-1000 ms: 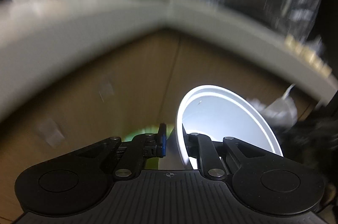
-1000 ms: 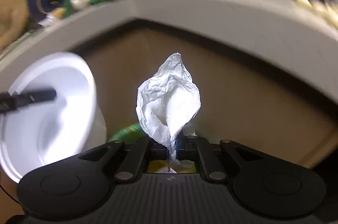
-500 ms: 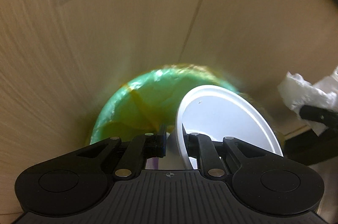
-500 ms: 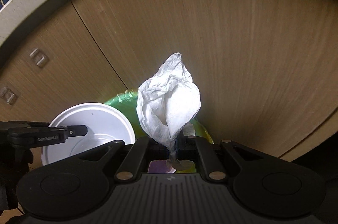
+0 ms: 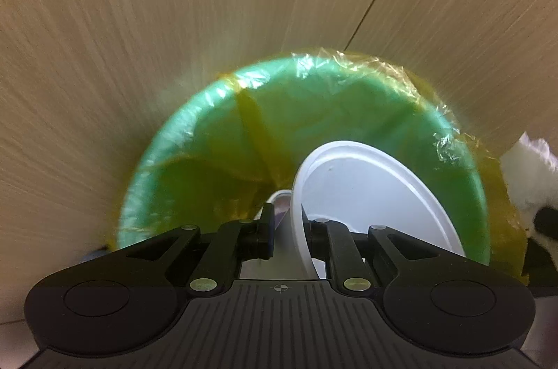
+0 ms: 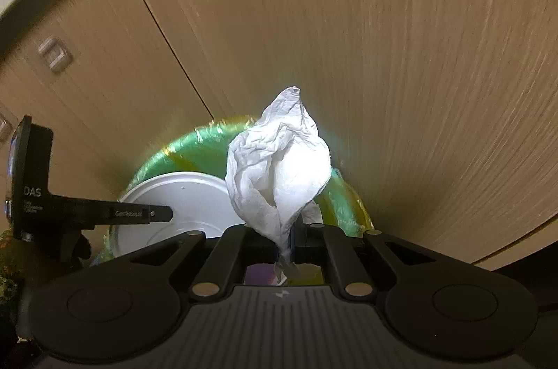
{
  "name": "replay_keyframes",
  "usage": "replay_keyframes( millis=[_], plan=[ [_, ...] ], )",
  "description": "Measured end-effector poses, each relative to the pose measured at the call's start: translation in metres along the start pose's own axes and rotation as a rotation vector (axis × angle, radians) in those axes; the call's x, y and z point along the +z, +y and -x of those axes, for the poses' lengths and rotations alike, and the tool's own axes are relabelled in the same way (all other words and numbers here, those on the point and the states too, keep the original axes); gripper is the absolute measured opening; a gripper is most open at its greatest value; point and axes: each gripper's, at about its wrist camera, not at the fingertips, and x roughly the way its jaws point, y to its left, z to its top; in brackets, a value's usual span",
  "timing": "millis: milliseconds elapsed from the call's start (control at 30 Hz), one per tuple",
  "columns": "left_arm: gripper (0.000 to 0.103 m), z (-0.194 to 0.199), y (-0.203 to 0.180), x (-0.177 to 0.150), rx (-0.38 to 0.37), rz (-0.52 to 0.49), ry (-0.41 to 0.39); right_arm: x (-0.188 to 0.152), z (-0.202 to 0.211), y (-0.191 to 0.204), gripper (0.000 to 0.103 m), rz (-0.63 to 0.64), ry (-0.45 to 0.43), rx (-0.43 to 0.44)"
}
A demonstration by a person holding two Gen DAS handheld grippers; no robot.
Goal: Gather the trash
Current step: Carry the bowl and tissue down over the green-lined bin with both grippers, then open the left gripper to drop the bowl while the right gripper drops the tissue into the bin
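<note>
Left gripper (image 5: pixel 287 231) jaws pinching white bowl (image 5: pixel 376 191) rim, right gripper (image 6: pixel 291 235) jaws pinching crumpled tissue (image 6: pixel 279 174); centering both over green bin (image 5: pixel 209 139) before releasing.

Your left gripper's fingers (image 5: pixel 268 231) hide the white bowl's (image 5: pixel 366 187) lower wall; the bin's (image 5: pixel 216 132) bottom beyond them stays unseen.

A white foam bowl (image 5: pixel 376 191) and white crumpled tissue (image 6: pixel 279 174) show against a green bin (image 5: pixel 174 167) with a yellowish translucent liner (image 5: pixel 394 72) and light wood-grain cabinet doors (image 6: pixel 401 55).
</note>
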Motion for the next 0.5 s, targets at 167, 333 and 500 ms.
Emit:
replay_keyframes(
  millis=[167, 333, 500],
  plan=[
    [0.036, -0.054, 0.016, -0.013, -0.030, 0.040, 0.102, -0.001, -0.009, 0.008, 0.006, -0.002, 0.025, 0.000],
    [0.037, -0.042, 0.031, -0.018, -0.082, 0.090, 0.097, 0.000, -0.008, 0.018, 0.006, 0.035, 0.031, -0.005],
    [0.036, -0.018, 0.026, -0.012, -0.117, 0.027, 0.009, 0.000, -0.016, 0.022, 0.006, 0.058, 0.051, 0.012]
  ],
)
